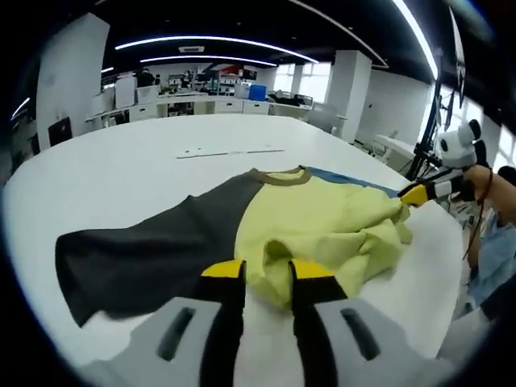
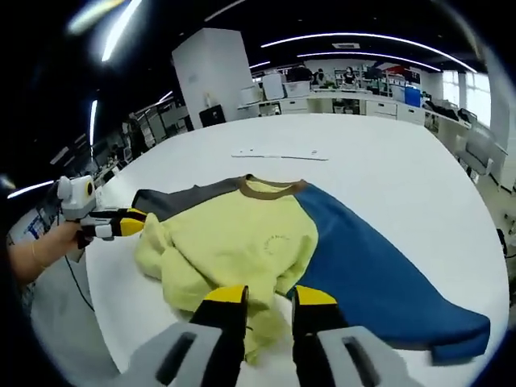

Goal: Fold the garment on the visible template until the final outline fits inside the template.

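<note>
I judge I'm mid-fold, the yellow, grey and blue colour-block sweatshirt (image 2: 266, 242) lying bunched on the round white table (image 1: 121, 169); my left gripper (image 1: 268, 270) and right gripper (image 2: 270, 298) each pinch yellow hem between nearly closed jaws, next needing a level carry toward the collar.

We could not see the garment's (image 1: 322, 226) blue sleeve behind its bunched yellow fabric; distant desks (image 2: 363, 101) were blurred.

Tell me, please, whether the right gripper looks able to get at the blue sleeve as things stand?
Probably yes: the blue sleeve lies flat and uncovered on the table, just beside the right gripper, with nothing between them.
</note>
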Available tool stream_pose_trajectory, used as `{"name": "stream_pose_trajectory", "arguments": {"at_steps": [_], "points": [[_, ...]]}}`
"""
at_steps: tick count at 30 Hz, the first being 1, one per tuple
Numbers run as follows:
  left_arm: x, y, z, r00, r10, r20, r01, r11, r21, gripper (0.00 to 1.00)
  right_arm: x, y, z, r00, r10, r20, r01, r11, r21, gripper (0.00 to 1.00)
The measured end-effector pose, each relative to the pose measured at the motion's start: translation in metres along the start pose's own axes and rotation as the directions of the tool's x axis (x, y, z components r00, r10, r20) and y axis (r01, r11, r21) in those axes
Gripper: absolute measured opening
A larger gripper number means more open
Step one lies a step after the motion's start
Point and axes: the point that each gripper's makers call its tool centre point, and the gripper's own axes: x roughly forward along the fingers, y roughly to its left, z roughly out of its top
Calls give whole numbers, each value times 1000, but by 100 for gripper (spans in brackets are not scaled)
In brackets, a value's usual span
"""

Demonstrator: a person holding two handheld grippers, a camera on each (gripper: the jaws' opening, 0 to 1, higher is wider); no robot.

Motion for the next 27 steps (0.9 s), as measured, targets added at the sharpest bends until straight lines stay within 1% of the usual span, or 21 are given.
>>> {"name": "stream_pose_trajectory", "arguments": {"at_steps": [5,10,14,18,20,23,27], "points": [[-13,-12,-4,1000,-31,2,31,999,-9,27,-14,-2,-7,1000,-2,4,2,1000,18,19],[-18,-25,-6,998,-67,6,67,998,-9,28,-23,-2,-22,1000,4,-10,-4,1000,24,18],[-19,-33,-9,996,-86,8,86,996,-8,26,-23,-4,-35,1000,3,-29,-2,999,39,16],[-20,-41,-14,995,-105,2,105,994,-10,24,-22,-5,-43,999,-6,-43,8,999,45,12],[-20,-44,-17,994,-113,-6,113,994,-8,24,-20,-6,-46,999,-15,-52,17,999,36,11],[-18,-49,-21,992,-122,-17,122,992,-7,24,-18,-8,-52,997,-34,-68,34,999,2,10],[-16,-52,-26,991,-127,-30,127,992,-3,23,-12,-4,-57,997,-30,-76,29,1000,-10,6]]}}
